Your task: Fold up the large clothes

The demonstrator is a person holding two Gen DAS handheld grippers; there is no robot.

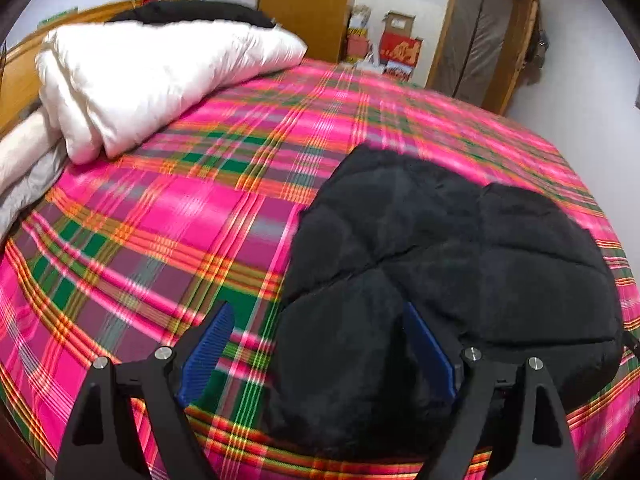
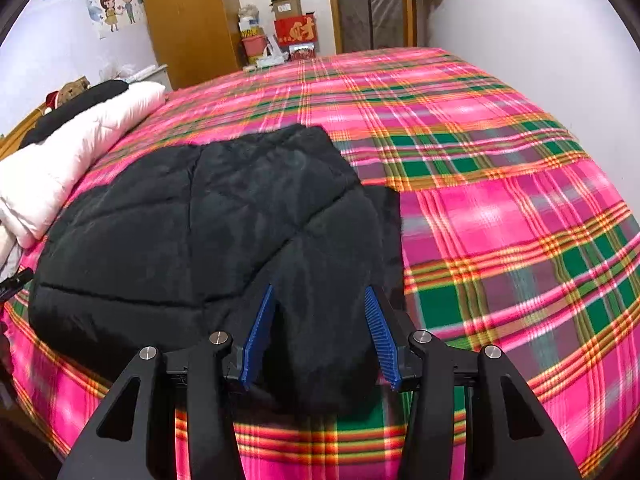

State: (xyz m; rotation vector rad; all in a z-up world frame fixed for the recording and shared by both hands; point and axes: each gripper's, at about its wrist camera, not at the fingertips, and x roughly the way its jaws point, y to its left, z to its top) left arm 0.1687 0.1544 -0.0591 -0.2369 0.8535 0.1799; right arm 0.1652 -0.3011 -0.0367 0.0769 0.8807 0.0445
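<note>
A black quilted puffer jacket (image 1: 460, 256) lies folded in a bundle on the pink plaid bed (image 1: 180, 220). My left gripper (image 1: 318, 308) stands open over the jacket's near left edge. Its right pad (image 1: 430, 352) lies against the fabric, while its left pad (image 1: 210, 354) hangs over bare sheet. In the right wrist view the jacket (image 2: 192, 216) spreads to the left, and a thick fold at its near right corner fills the gap of my right gripper (image 2: 320, 289). Both blue pads (image 2: 382, 338) press on that fold.
A white duvet (image 1: 152, 80) with a dark garment on top is piled at the bed's far left by the wooden headboard. Beyond the bed stand a wooden wardrobe (image 2: 188, 16), boxes and red packages (image 2: 296, 28) and a door (image 1: 476, 40). Plaid sheet (image 2: 500, 200) stretches right of the jacket.
</note>
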